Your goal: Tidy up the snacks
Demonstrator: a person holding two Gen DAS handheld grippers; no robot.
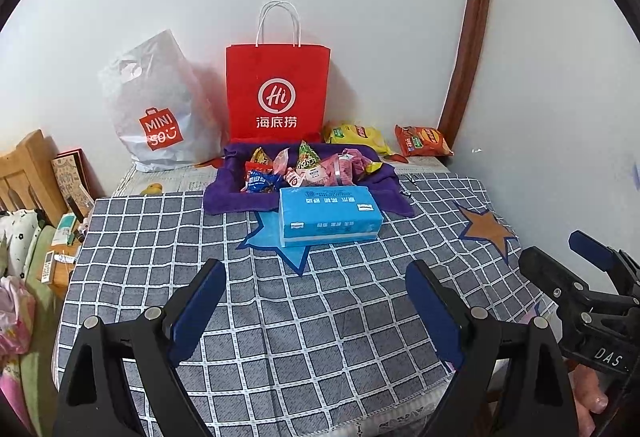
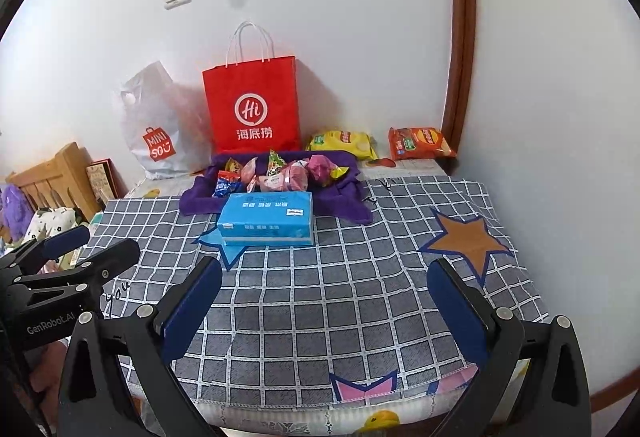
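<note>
The left gripper (image 1: 316, 277) and the right gripper (image 2: 324, 277) both hang over the checked cloth (image 1: 280, 317) with fingers spread wide, holding nothing. The snacks (image 1: 304, 169) lie in a pile on a purple towel (image 1: 224, 197) at 12 o'clock, just behind a blue tissue pack (image 1: 328, 215). Behind them stands a red paper bag (image 1: 278, 93). Only the right view shows a pink star (image 2: 362, 389) at 6 o'clock; only the left view shows a remote control (image 1: 47, 267) at 9 o'clock.
</note>
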